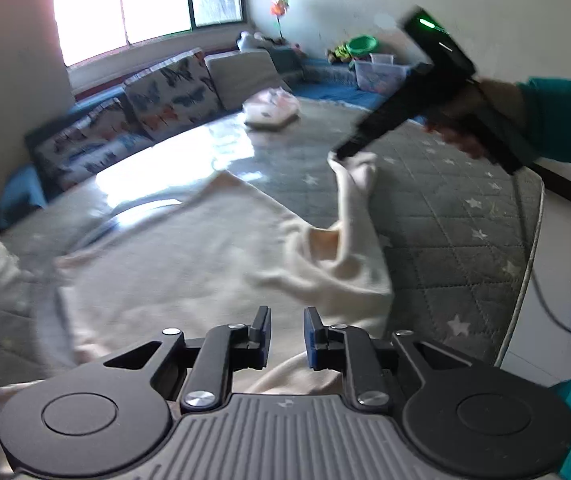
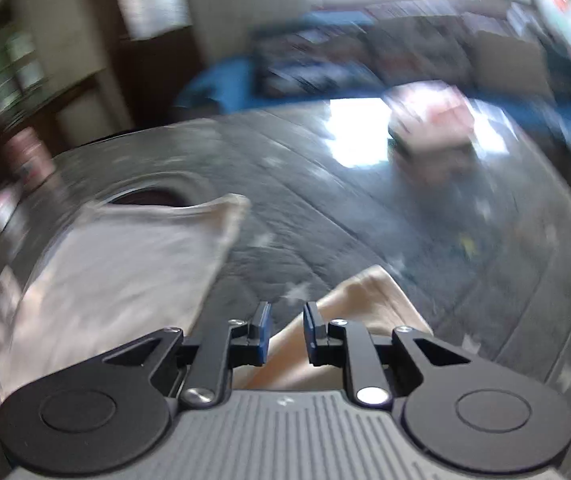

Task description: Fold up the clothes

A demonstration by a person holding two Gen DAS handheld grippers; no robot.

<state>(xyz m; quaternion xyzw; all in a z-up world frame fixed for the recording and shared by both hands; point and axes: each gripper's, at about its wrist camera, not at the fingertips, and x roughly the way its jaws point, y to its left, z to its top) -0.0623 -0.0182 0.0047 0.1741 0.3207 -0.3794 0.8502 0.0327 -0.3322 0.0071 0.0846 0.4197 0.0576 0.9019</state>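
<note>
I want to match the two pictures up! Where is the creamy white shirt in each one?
Left wrist view: the cream shirt lies spread across the middle on the grey star quilt, one corner lifted up at the right gripper.
Right wrist view: the shirt fills the lower left, with a fold of it between and just beyond the gripper's fingers.
Shared landmark: the folded pink and white pile far back on the quilt, upper right in the right wrist view.

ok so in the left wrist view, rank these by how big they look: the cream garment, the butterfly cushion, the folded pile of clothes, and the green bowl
1. Cream garment, largest by far, though nearest the camera.
2. Butterfly cushion.
3. Folded pile.
4. Green bowl, smallest, but farthest away, so its true size is unsure.
</note>
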